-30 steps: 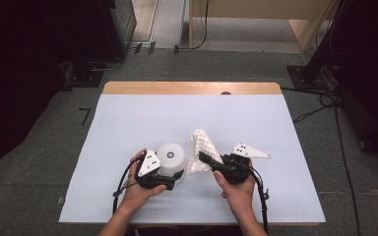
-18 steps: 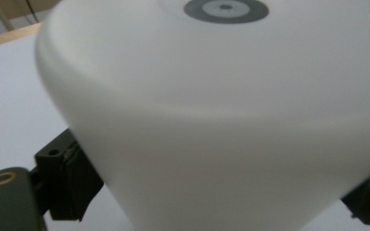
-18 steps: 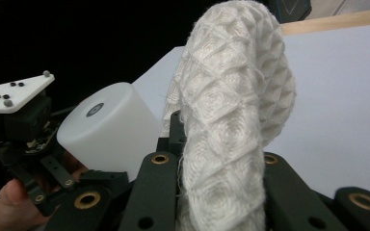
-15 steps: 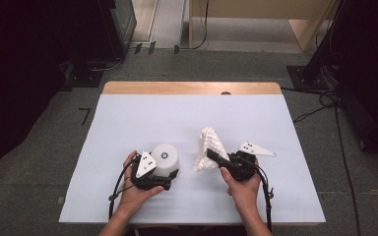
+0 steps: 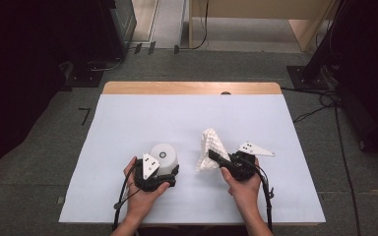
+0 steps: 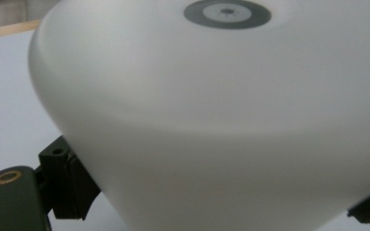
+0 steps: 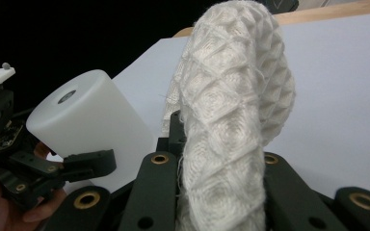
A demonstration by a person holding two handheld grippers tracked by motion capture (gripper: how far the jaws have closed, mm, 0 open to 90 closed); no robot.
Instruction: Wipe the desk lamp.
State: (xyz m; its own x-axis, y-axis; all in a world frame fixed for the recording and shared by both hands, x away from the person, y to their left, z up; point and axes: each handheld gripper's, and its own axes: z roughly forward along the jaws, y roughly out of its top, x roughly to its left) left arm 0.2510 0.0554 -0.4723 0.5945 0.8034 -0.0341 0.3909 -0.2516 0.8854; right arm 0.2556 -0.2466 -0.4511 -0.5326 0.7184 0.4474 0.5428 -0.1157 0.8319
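The white cylinder stands on the pale table cover in the lower left-centre of the high view, tilted a little, its flat top showing a small grey ring mark. The left gripper has it by the lower wall; in the left gripper view a black jaw lies against each flank. These jaws have just been opening and then closing again on the cylinder, so the hold looks freshly reset. To the right of it, near but apart, the white waffle-weave cloth rises in a peaked fold, pinched tight in the narrow right gripper. The step in hand seems to be bringing cloth and cylinder together, probably to wipe it. Next the cloth must travel left to the cylinder's wall while the left gripper keeps it steady. No brand or readable writing appears anywhere.
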